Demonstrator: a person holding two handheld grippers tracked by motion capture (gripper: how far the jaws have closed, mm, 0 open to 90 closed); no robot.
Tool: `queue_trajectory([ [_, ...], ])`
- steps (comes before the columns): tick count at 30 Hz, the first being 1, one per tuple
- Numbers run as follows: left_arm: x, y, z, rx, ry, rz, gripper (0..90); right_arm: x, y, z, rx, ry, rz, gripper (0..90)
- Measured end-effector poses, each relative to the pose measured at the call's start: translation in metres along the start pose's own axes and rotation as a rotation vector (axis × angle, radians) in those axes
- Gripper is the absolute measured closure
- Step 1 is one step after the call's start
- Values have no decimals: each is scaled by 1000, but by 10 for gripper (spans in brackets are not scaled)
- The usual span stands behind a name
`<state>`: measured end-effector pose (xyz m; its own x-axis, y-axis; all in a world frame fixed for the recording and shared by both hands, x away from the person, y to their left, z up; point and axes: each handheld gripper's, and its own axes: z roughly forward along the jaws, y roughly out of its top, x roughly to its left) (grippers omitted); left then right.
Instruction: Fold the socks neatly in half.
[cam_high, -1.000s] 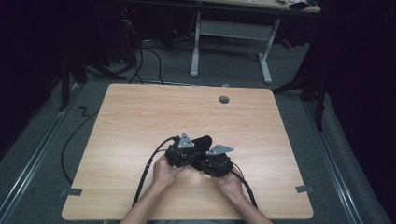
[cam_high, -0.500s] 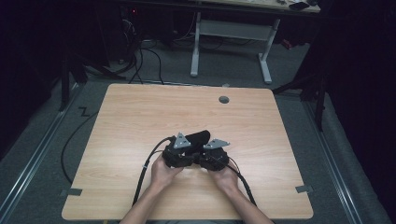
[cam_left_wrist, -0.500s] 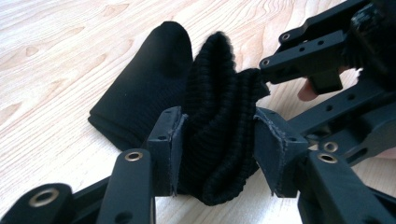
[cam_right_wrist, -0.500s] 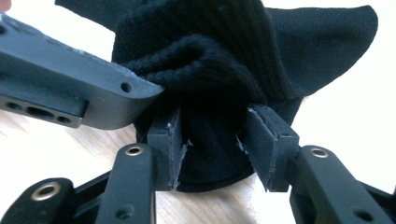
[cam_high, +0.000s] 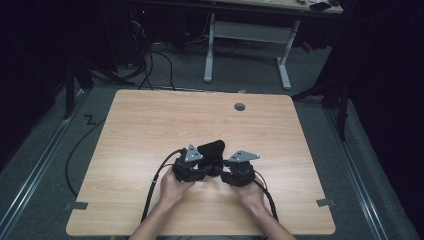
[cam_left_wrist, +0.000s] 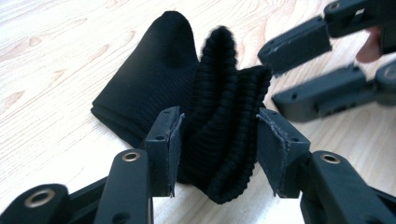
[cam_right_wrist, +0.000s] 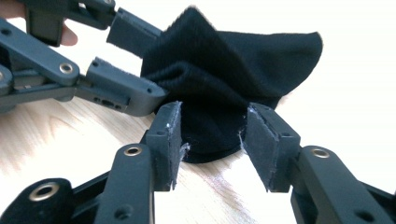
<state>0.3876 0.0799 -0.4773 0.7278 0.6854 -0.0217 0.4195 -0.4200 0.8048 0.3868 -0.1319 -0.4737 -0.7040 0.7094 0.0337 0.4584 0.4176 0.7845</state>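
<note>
near the front middle of the wooden counter (cam_high: 150, 130), your two hands hold the claws close together, with a black sock (cam_high: 212, 150) bunched between them. in the left gripper view your left claw (cam_left_wrist: 218, 135) stands about half open around the sock's ribbed cuff; its jaws have just been opening, and the fabric sits between the pads, brushing the pad (cam_left_wrist: 175, 140) on one side, though you cannot tell whether it is really pinched. in the right gripper view your right claw (cam_right_wrist: 212, 140) is about as wide, its jaws having just closed a little, with a fold of the sock between them. the smooth toe end (cam_left_wrist: 154, 70) lies on the counter beyond, pointing away from you.
</note>
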Motion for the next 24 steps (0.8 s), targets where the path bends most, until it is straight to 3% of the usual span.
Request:
queue_trajectory([
  [8,-4,-1,-11,-19,-19,-3,510,-5,2,-15,-16,-7,-13,620],
  [17,-8,-11,-7,24,27,-16,496,-6,10,-20,-44,10,-14,632],
  [21,-8,-14,-4,47,35,-29,488,2,10,-10,-12,46,-58,623],
  [24,-7,-15,-1,60,36,-33,489,4,7,3,45,57,-73,621],
])
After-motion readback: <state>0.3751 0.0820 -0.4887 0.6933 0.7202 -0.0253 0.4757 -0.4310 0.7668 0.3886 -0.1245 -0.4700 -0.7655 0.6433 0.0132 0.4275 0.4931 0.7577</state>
